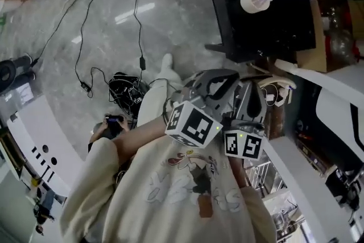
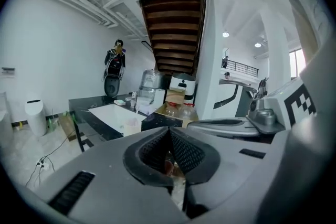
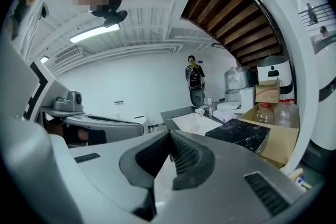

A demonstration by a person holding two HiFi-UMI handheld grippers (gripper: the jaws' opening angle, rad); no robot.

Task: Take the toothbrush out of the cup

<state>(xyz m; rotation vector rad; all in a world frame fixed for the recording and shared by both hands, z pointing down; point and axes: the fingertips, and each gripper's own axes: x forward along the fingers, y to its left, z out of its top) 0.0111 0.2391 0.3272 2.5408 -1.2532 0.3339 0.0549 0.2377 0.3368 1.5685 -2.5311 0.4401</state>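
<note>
COUNT | grippers: 2, left gripper (image 2: 169, 131) and right gripper (image 3: 169, 136) | marker cubes (image 1: 193, 125) (image 1: 243, 144): 2 | cup (image 1: 253, 1): 1 | dark table (image 1: 273, 31): 1 | cardboard box (image 3: 278, 139): 1 | plastic bottles (image 3: 265, 113) (image 3: 286, 111) in that box: 2 | water jug (image 3: 237, 78): 1 | person (image 1: 170, 190): 1 | floor cables (image 1: 85, 25): tangled, count unclear

The floor (image 1: 170, 25) is gleaming like polished grey stone. The left gripper (image 2: 169, 132) and right gripper (image 3: 169, 136) are showing smooth, matt grey plastic, their pads (image 2: 186, 153) looking black, rough and finely gridded. The sweatshirt (image 1: 170, 196) is looking like soft cloth, and the box (image 3: 278, 141) like plain matt cardboard.
</note>
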